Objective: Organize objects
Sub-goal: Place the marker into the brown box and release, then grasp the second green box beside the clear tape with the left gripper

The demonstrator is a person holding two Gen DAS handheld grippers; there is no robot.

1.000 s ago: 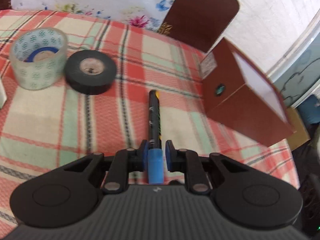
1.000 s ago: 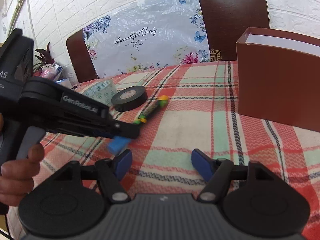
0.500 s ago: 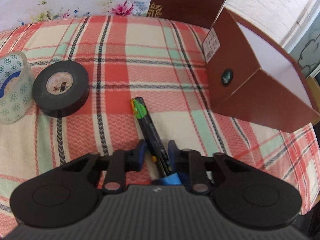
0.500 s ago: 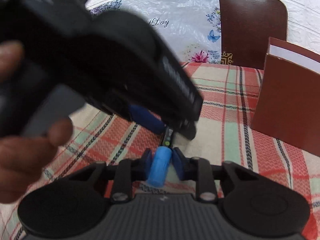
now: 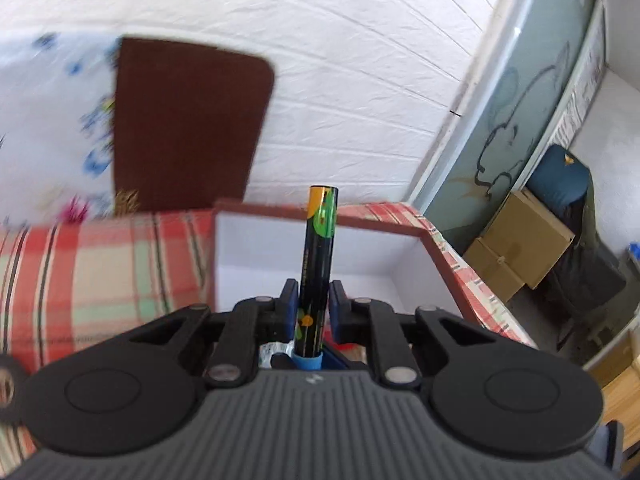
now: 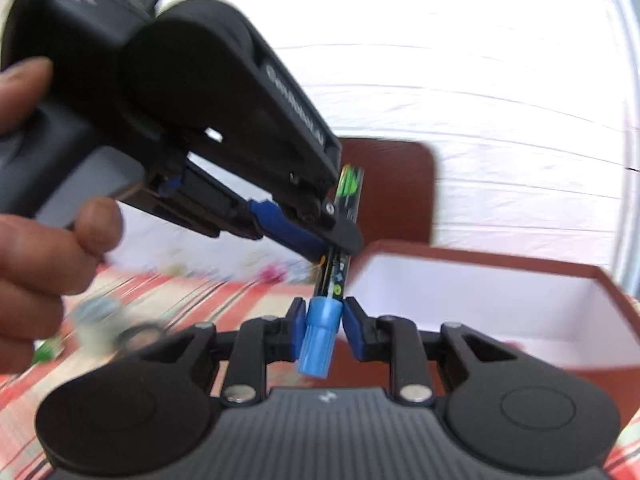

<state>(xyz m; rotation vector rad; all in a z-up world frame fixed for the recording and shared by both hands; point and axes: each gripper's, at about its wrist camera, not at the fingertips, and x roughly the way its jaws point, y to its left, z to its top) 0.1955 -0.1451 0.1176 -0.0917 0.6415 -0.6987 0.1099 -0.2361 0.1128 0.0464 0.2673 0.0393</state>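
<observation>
The left gripper point(image 5: 313, 312) has its blue pads clamped on the lower barrel of the marker point(image 5: 318, 256), which stands upright between them with its patterned end up. The right gripper point(image 6: 322, 330) pinches the marker's blue cap point(image 6: 319, 336) from below, jaws nearly closed on it, so both tools grip the same pen at once. In the right wrist view the left gripper point(image 6: 338, 236) comes in from the left and crosses the barrel just above the cap. The pen looks light, stiff and glossy, so it is likely to slide or twist in a loose pinch; the ridged cap seems the surer hold, though a pull there could pop it off. Just beyond, the brown box point(image 5: 436, 248) sits open with a white interior on the plaid tablecloth point(image 5: 100, 264), the marker held above its near edge. A brown chair back point(image 5: 188, 120) stands farther off against the white wall.
</observation>
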